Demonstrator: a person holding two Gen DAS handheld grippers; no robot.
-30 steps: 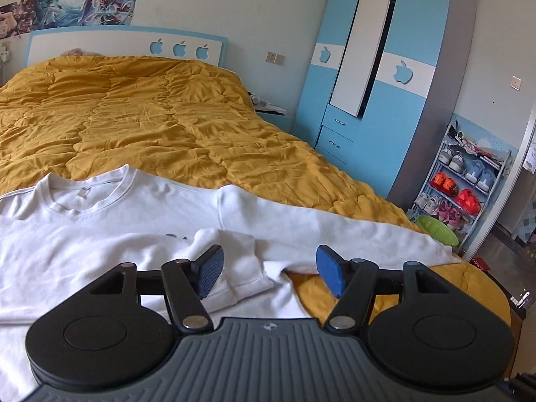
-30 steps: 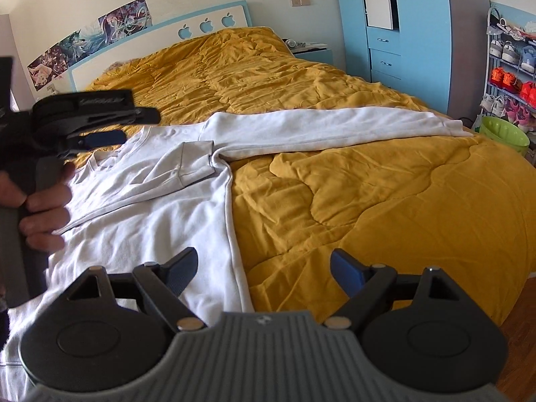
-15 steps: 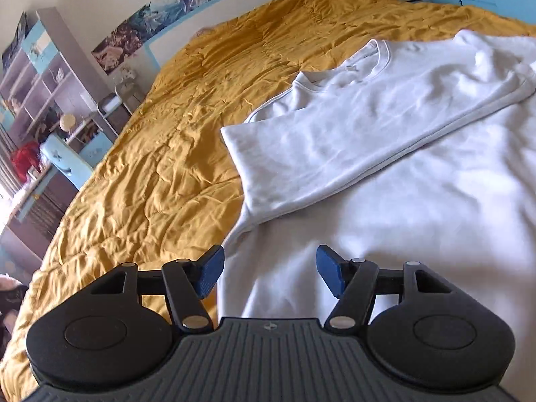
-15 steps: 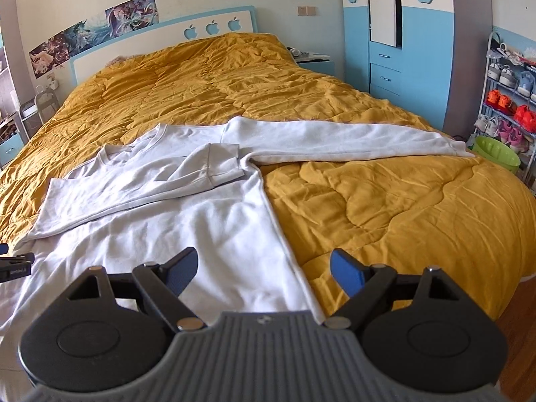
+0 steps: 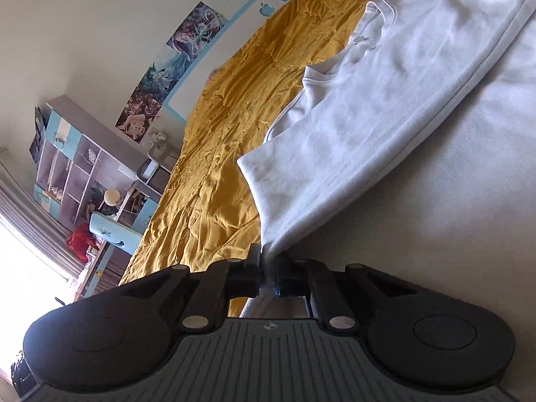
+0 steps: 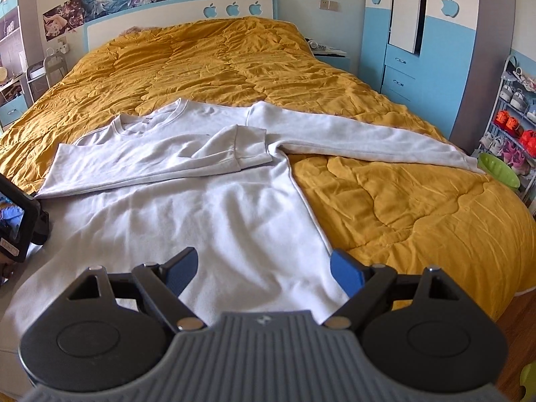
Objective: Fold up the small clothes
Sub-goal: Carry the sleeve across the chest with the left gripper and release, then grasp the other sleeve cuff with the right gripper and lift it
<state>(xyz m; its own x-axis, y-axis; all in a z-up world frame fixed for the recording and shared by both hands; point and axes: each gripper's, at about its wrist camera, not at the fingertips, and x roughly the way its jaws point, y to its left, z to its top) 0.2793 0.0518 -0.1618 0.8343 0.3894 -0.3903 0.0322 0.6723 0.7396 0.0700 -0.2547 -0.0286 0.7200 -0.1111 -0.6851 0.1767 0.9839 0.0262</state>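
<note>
Left wrist view: left gripper (image 5: pixel 267 273) is pinched hard on the side edge of the white sweatshirt (image 5: pixel 385 127), fabric bunched right between the pads, at the fold where the tucked-in sleeve (image 5: pixel 335 154) turns back over the body. From that grip the shirt runs ahead and to the right; the yellow quilt (image 5: pixel 227 140) lies ahead-left. Camera is rolled over, so the grip looks side-on. Right wrist view: right gripper (image 6: pixel 264 273) is spread wide, nothing between the fingers, hovering over the lower body panel just ahead of it, with the shirt's right edge at the right pad. Far ahead and right, the other sleeve (image 6: pixel 368 137) is stretched out flat across the quilt, not yet folded. The folded sleeve's cuff (image 6: pixel 249 149) sits ahead near centre. My read: one sleeve done, the left side fold is now being set up. Next move probably needs the left to lift and carry its edge toward the middle without dragging the tucked sleeve loose, while the right either pins the body or goes forward-right for the outstretched sleeve. Cloth is limp, so a slow lift is safest.
</note>
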